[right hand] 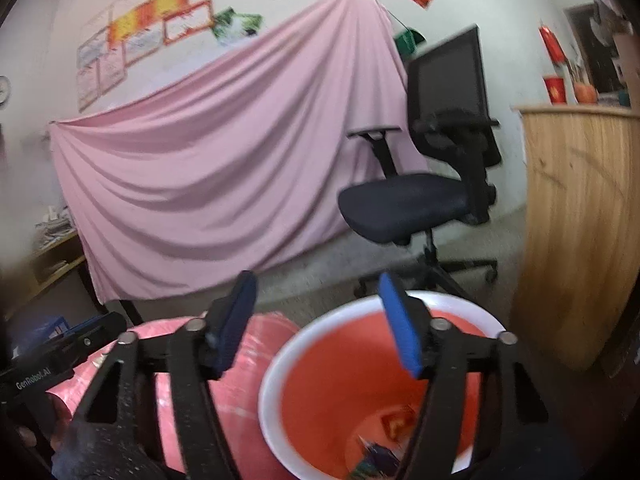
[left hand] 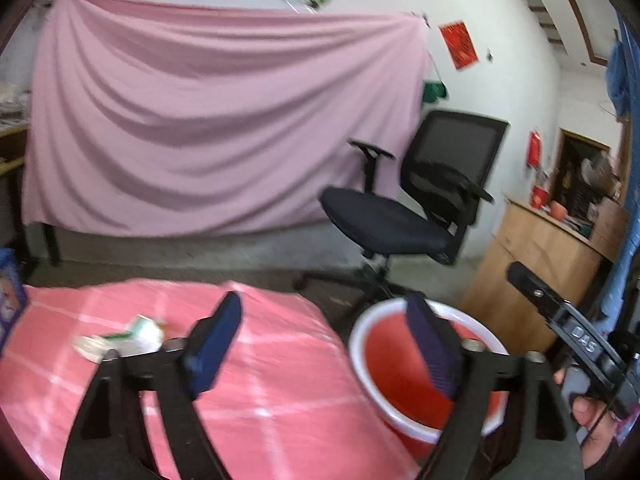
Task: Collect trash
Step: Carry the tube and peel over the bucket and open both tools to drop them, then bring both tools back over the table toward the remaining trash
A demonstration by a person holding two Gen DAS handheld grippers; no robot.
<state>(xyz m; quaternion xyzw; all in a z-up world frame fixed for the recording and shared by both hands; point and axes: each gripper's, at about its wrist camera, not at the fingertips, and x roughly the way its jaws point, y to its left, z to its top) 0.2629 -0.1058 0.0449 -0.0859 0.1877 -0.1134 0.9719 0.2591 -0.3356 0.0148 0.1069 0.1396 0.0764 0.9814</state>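
Standing behind the work area: a black mesh-back office chair (left hand: 420, 200) on castors, a large pink sheet (left hand: 208, 120) draped across the back wall, and a wooden cabinet (left hand: 536, 264) to the right with red cups and small items on top. A red bucket with a white rim (right hand: 276, 364) sits just beside the edge of the counter (left hand: 280, 400), which is covered in a pink checked cloth. In the right wrist view the bucket's floor shows a few scraps, one red and yellow wrapper (right hand: 396, 424) among them; details blurred. A crumpled white and green wrapper (left hand: 132, 338) lies on the counter, left of the left gripper (left hand: 328, 344) and apart from it. Left gripper fingers (left hand: 216, 344) stand wide apart with nothing between them; one finger over the cloth, the other over the bucket mouth. Right gripper (right hand: 320, 324) fingers (right hand: 400, 328) also wide apart and empty, poised over the bucket's near rim. The person's hand (left hand: 592, 420) shows at the right edge of the left wrist view, on the other gripper's handle.
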